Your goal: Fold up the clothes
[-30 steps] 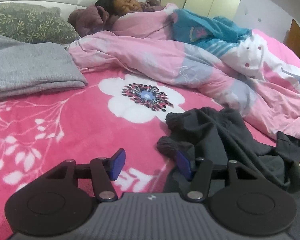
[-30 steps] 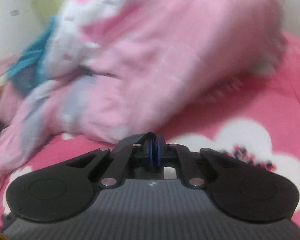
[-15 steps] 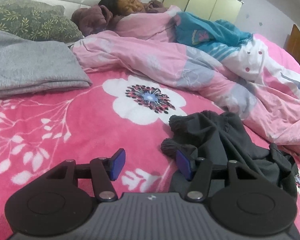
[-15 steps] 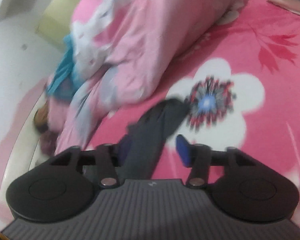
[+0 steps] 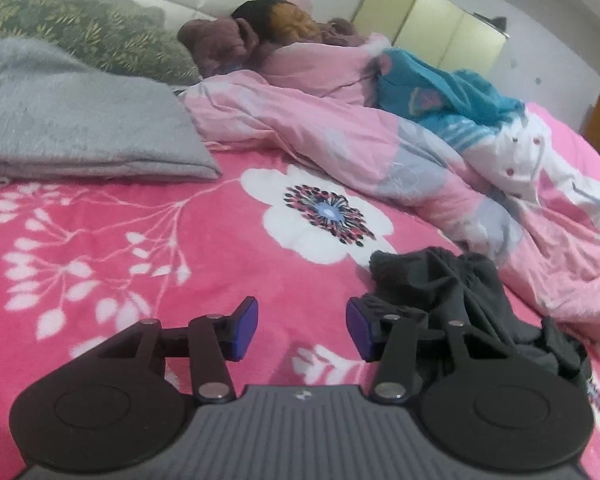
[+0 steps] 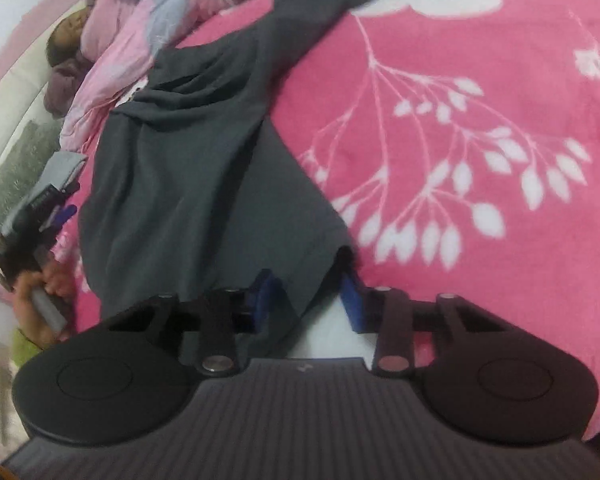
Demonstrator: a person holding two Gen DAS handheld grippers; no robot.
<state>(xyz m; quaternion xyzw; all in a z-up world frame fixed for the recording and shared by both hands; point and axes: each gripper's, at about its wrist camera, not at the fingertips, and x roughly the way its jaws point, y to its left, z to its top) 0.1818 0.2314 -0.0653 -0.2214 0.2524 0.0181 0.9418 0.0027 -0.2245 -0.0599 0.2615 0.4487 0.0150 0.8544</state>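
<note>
A dark grey garment lies spread lengthwise on the pink floral bedspread, reaching from my right gripper up to the top of the right wrist view. My right gripper is open, and the garment's near corner lies between its blue pads. In the left wrist view the same garment sits crumpled at the lower right. My left gripper is open just left of it, over bare bedspread, with nothing between its fingers.
A person lies asleep under a pink quilt across the far side of the bed, with a teal cloth on top. A folded grey blanket and a patterned pillow are at the left. A hand shows at the left edge.
My right gripper went from shut to open and swung from facing the quilt down to the garment's corner. My left gripper stayed open and shifted slightly left of the garment.
</note>
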